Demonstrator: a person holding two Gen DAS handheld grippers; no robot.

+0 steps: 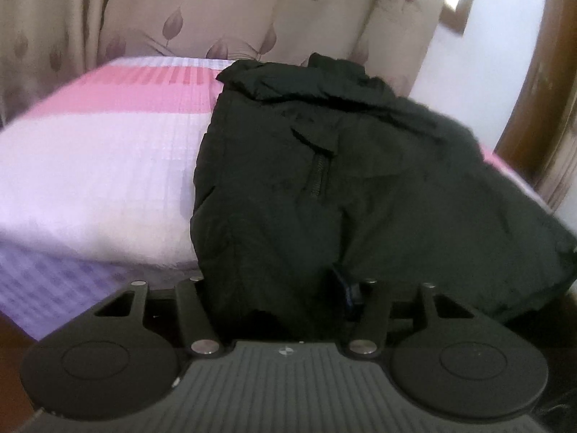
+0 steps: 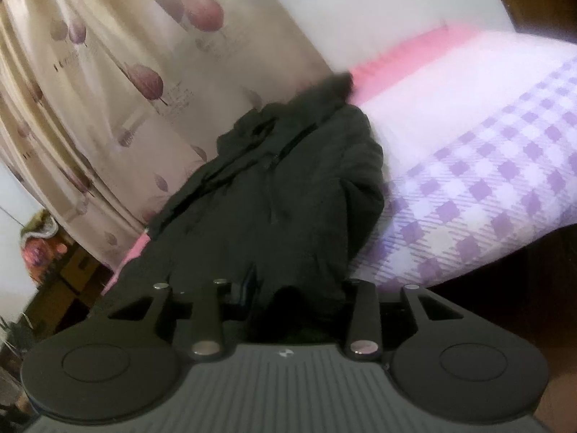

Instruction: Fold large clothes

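A black jacket [image 1: 360, 180] lies on the bed with a zip pocket [image 1: 319, 176] facing up and its collar at the far end. Its near hem runs into my left gripper [image 1: 277, 303], filling the gap between the jaws and hiding the fingertips, so the jaws grip the cloth. In the right wrist view the same jacket [image 2: 299, 187] stretches away with its front zip along the middle. My right gripper [image 2: 295, 306] is shut on a bunched near edge of it, its fingertips buried in fabric.
The bed [image 1: 101, 166] has a pink, white and purple checked cover [image 2: 487, 180]. A beige leaf-print curtain [image 1: 180, 11] hangs behind it. Brown wooden trim [image 1: 551, 108] stands at the right. Colourful clutter and boxes [image 2: 39, 245] sit low at the left.
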